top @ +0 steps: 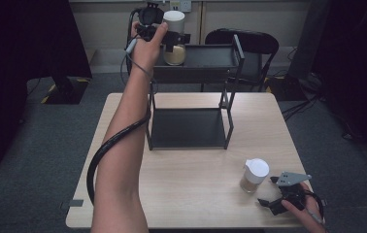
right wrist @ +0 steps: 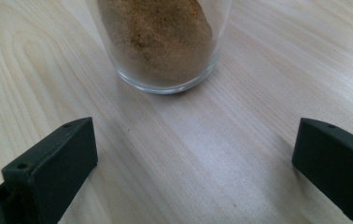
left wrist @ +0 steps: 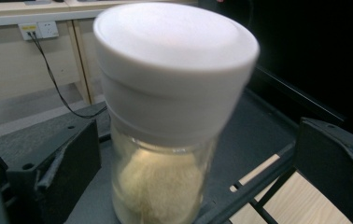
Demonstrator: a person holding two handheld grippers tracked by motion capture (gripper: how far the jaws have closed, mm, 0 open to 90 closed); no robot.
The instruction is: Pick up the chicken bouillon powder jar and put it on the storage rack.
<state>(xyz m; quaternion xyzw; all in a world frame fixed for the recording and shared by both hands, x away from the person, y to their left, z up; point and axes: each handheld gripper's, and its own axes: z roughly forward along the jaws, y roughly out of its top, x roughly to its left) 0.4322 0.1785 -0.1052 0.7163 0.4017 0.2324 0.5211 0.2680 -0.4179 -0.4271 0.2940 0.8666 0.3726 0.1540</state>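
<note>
Pale wood table [top: 191, 194], grey carpet; left tongs [top: 174, 41] released around jar [top: 174, 36]; right tongs [top: 273, 191] released.

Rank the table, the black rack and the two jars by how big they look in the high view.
1. table
2. black rack
3. The two jars, unsure: the jar on the rack's top shelf looks slightly larger than the jar on the table, but they seem alike and sit at different distances from the camera.
</note>
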